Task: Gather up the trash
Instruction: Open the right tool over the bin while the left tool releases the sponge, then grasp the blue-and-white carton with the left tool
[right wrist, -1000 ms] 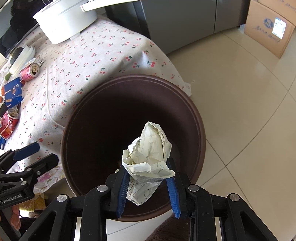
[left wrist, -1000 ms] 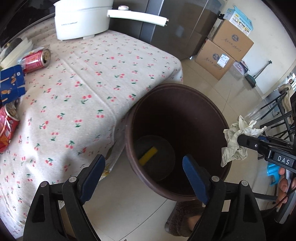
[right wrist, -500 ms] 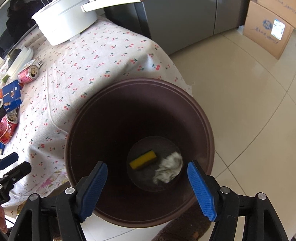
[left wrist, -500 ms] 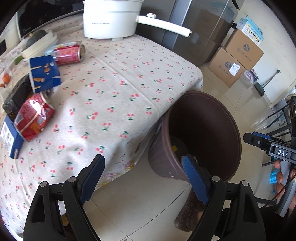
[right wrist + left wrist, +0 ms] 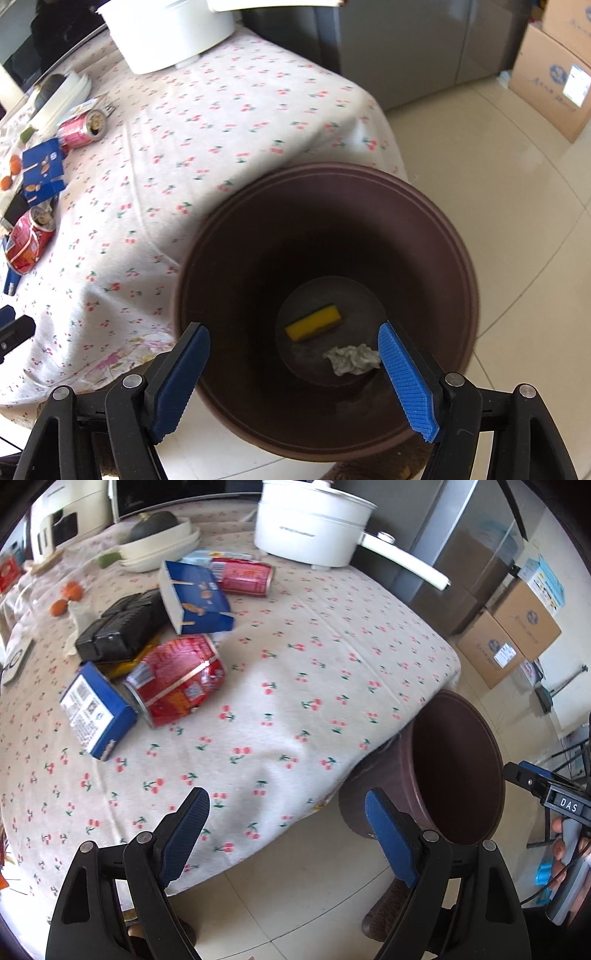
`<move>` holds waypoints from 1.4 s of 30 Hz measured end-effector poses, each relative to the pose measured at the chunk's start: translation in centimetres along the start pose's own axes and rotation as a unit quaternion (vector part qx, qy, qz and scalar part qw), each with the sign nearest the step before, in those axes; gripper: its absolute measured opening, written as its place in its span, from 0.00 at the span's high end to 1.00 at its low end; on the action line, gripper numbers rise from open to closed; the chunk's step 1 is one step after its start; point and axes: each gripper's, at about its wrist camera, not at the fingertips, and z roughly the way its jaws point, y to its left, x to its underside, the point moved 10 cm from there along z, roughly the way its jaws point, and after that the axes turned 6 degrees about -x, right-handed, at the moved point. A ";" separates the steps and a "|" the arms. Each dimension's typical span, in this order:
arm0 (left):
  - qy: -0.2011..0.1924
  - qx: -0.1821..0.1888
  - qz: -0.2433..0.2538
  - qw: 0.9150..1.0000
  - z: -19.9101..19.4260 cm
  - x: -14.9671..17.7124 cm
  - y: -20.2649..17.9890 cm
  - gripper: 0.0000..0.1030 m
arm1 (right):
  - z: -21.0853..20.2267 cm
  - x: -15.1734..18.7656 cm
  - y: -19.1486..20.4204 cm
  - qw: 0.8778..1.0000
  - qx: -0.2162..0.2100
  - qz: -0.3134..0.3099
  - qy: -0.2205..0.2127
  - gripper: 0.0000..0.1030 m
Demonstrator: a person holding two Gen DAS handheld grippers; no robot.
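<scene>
Paper wad in the bin
Right claw gapes wide above the bin; wad at 3 o'clock, by its right finger.

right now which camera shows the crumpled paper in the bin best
The right wrist view: it looks straight down into the brown bin, with the crumpled paper on its bottom beside the yellow sponge. The left wrist view catches the bin obliquely; its dark inside hides the paper.

I see the round brown plastic bin on the floor just beside the cherry-print clothed table's corner; in its bottom a crumpled paper wad lies near a yellow sponge, perhaps touching
</scene>
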 end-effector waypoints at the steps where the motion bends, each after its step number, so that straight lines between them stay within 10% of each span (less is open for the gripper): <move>1: -0.001 -0.005 -0.010 1.000 -0.1 -0.1 1.0 0.14 | 0.1 -0.1 0.6 1.000 -0.001 -0.005 0.001 0.23; 16: 0.016 -0.058 -0.218 0.974 0.5 -2.4 16.8 0.14 | 2.5 -2.8 10.3 0.997 -0.025 -0.073 0.006 0.21; 32: 0.041 -0.097 -0.297 0.949 6.9 -5.9 20.6 0.15 | 6.0 -5.7 13.6 0.993 0.002 -0.114 0.014 0.20; 42: 0.033 -0.072 -0.248 0.965 5.3 -4.8 20.4 0.45 | 6.4 -5.7 14.6 0.994 -0.001 -0.107 0.017 0.20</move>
